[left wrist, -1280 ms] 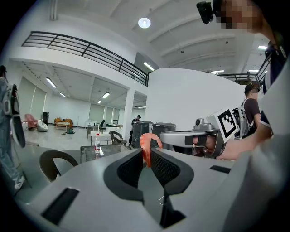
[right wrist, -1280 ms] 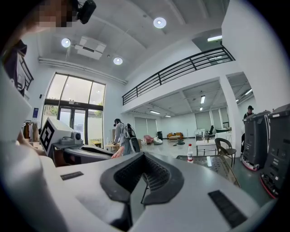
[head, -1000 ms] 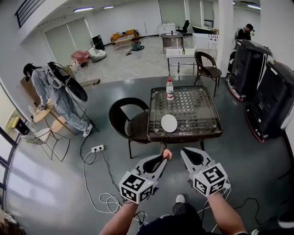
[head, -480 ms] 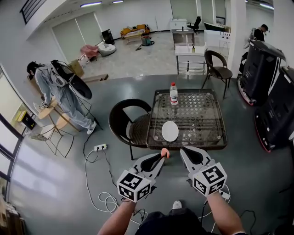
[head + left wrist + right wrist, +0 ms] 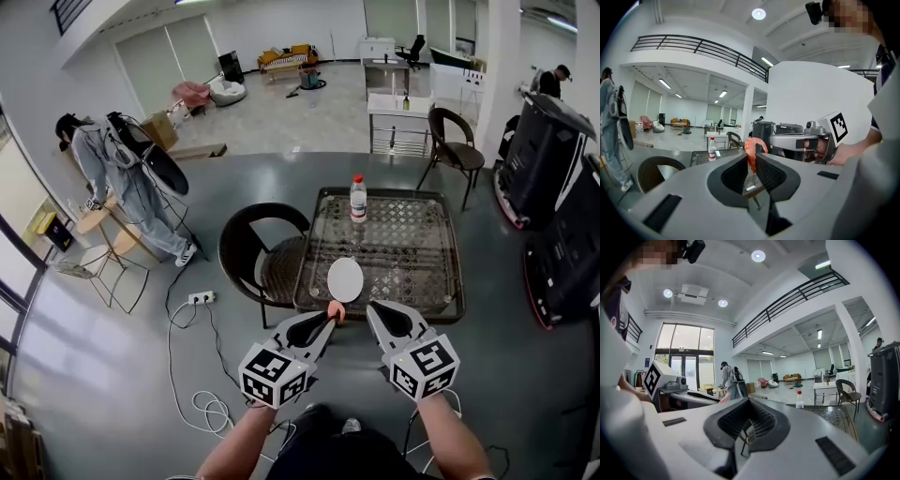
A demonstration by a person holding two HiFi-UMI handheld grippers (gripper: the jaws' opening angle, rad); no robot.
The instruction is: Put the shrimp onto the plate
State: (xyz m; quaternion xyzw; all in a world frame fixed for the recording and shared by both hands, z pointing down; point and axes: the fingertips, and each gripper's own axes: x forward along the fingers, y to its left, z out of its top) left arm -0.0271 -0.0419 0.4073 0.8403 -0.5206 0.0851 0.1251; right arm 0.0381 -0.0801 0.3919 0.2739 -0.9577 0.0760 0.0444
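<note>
Jaws of the left gripper [image 5: 329,321] are clamped on a small curled orange-pink shrimp [image 5: 336,309], which the head view shows in the air over the near edge of a square glass-topped wicker table [image 5: 412,251]. A round white plate [image 5: 345,278] lies on the near left part of that table, just beyond the shrimp. A clear plastic bottle with a red cap [image 5: 357,198] stands at the far edge, and a dark wicker chair [image 5: 255,251] sits to the table's left. The right gripper [image 5: 372,310] hangs just to the right of the left one, its tips pressed together. In the left gripper view the ribbed pads [image 5: 765,172] pinch the shrimp [image 5: 751,149] by its lower part and its curve rises above the tips, with the bottle [image 5: 711,149] far off to the left. In the right gripper view the jaws meet with nothing between them, and the bottle [image 5: 799,400] stands far off to the right.
</note>
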